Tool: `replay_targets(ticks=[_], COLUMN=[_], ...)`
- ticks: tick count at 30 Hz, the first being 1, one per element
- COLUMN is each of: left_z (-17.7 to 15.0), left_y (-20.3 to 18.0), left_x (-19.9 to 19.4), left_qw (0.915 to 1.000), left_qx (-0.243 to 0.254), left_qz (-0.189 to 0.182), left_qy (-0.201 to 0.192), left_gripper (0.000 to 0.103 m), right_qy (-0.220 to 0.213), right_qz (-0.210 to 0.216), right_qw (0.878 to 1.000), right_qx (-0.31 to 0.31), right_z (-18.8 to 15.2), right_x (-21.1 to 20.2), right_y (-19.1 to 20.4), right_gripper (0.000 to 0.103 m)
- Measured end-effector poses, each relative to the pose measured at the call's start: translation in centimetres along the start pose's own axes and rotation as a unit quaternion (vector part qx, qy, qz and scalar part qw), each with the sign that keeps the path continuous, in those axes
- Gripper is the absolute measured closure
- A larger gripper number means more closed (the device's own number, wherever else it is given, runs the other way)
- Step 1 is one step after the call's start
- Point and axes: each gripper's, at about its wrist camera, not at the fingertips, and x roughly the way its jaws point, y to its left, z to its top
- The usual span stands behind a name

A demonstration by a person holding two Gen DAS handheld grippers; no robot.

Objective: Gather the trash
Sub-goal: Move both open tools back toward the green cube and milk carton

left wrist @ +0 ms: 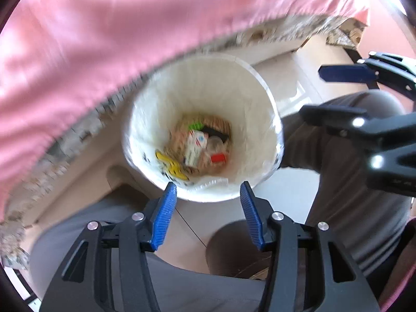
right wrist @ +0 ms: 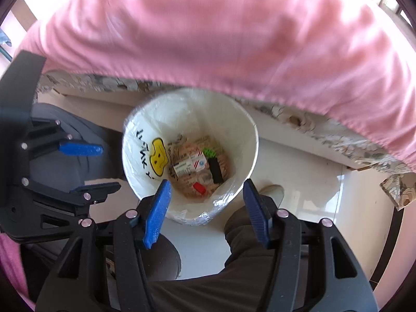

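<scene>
pale floor tiles are showing under a pink sheet [right wrist: 208, 39]; we are hovering both empty grippers, left gripper [left wrist: 208, 189] and right gripper [right wrist: 206, 188], fingers apart, over the bin [right wrist: 249, 127] at twelve o'clock, trash [right wrist: 197, 166] lying inside.

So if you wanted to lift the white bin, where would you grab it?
Probably the bin's near rim, coming straight down from above. It stands upright and open-topped, so the thin rim wall fits between open jaws. The right gripper hangs right over that edge; the loose liner there may slip.
</scene>
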Motion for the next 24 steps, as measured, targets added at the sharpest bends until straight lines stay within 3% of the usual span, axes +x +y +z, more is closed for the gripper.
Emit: replay_targets(ticks=[12, 18, 24], left_z=[4.9, 8.2, 13.0], left_y=[3.3, 6.1, 10.0], left_x=[-12.9, -17.8, -20.6], left_qw=[0.9909, 0.9821, 0.9744], left_qx=[-0.027, -0.04, -0.04], left_qz=[0.036, 0.072, 0.104], left_qy=[-0.127, -0.169, -0.195], left_gripper=[0.033, 0.026, 0.023], right_qy=[-0.107, -0.153, -0.172], right_qz=[-0.025, -0.034, -0.056], right_qw=[0.994, 0.988, 0.983], right_qx=[0.011, 0.011, 0.013], right_z=[3.6, 8.2, 14.6], right_x=[-10.1, -15.3, -18.5], right_y=[-2.1, -3.3, -4.0], right_gripper=[0.033, 0.029, 0.029])
